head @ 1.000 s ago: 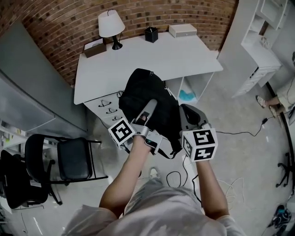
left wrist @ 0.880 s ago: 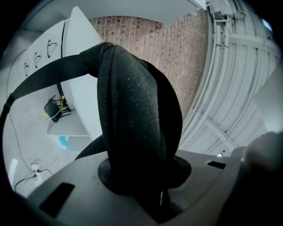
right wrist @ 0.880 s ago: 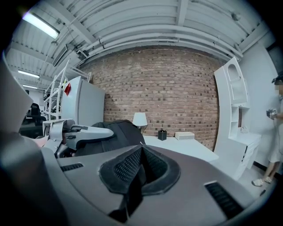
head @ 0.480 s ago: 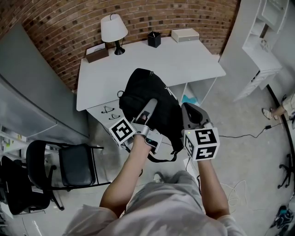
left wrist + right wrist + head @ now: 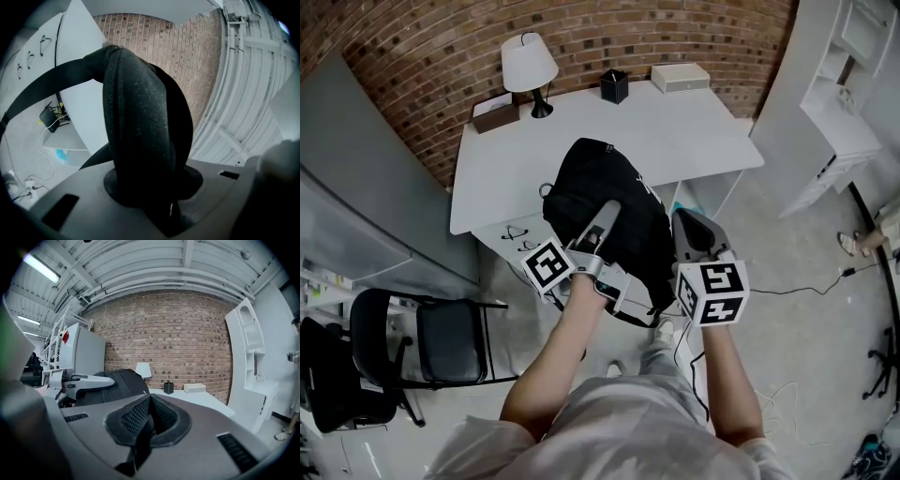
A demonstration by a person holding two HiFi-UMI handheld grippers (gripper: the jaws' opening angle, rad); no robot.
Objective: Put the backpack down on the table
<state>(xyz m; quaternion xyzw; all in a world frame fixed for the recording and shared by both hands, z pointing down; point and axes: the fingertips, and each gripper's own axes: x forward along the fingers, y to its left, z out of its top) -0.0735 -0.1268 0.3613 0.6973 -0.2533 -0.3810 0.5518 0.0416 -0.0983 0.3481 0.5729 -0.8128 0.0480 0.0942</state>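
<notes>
My left gripper [image 5: 601, 219] pinches the padded strap [image 5: 140, 136] of the backpack [image 5: 614, 183], a good hold I think, because the bag hangs soft and probably heavy at the near edge of the table [image 5: 675, 127], while my right gripper [image 5: 691, 228] is pressed together, empty.

Matt black cloth backpack [image 5: 602, 187], smooth white table [image 5: 675, 127]

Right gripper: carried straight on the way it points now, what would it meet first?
Probably the white table, roughly towards the black pen cup: the right gripper aims at its top. The backpack hangs off to the left, outside that line. Depth is unclear.
</notes>
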